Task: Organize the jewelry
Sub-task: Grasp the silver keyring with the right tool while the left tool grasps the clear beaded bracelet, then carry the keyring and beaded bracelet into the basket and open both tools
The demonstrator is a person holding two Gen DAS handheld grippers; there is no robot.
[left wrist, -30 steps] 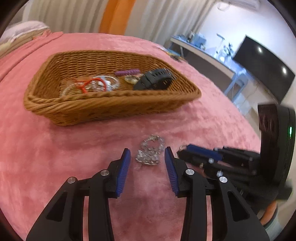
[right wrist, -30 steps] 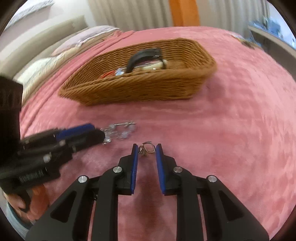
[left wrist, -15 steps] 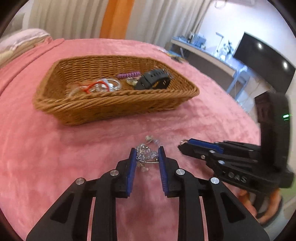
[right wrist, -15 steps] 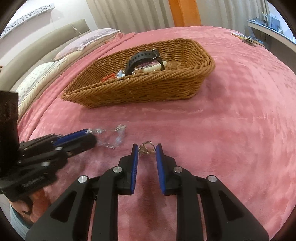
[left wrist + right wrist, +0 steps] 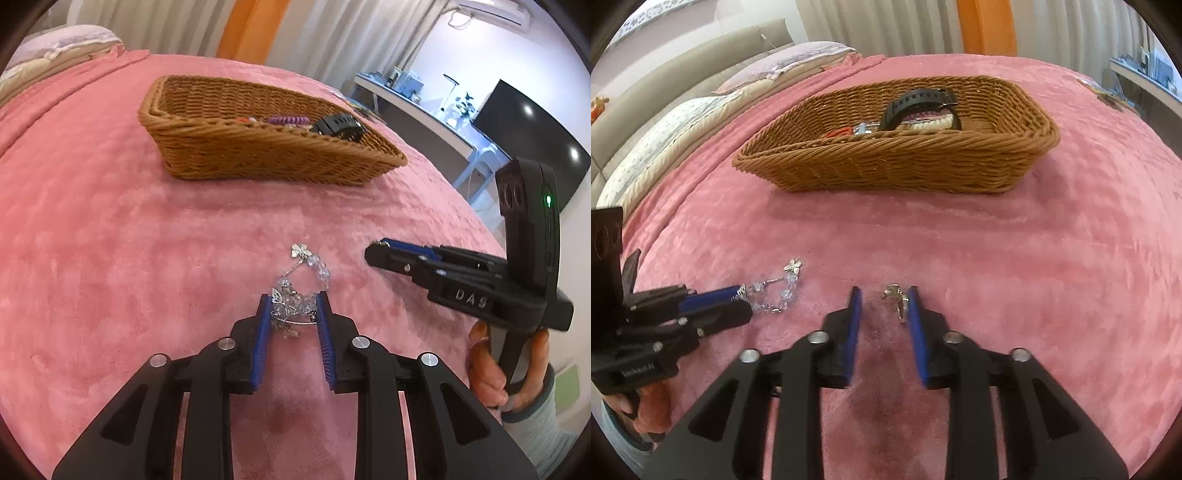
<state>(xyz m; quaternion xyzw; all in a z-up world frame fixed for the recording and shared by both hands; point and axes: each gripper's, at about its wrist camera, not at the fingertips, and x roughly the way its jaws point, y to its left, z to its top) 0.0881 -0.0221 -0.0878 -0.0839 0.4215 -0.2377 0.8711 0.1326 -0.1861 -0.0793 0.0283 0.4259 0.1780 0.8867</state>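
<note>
Change since earlier: the left gripper (image 5: 291, 314) has been closed around the crystal bracelet (image 5: 295, 295) and raised with it, and the wicker basket (image 5: 258, 155) is now seen from a lower angle.
Left claw: narrowed onto the bracelet's butterfly-charm end, which is pinched between the blue pads (image 5: 263, 332); the beaded loop and flower charm hang forward of the tips, over the pink blanket (image 5: 110, 258).
Right claw: the right gripper (image 5: 882, 306) is held partly open; a small silver ring (image 5: 897, 295) lies against the inner face of its right finger, and it cannot be told whether it is gripped at all.
Basket contents: a black watch (image 5: 919, 103), a pearl strand (image 5: 932, 123), a red cord (image 5: 840, 132) and a purple coil (image 5: 288, 120) are seen inside.
Task position: the bracelet is judged ready to be carried to the basket, well apart from both grippers.
Risk, bracelet: the dangling loop could be snagged on the woven rim, or slipped from the pads, since only one end is held.
Risk, ring: with one-sided contact only, it could be dropped into the plush pile.
</note>
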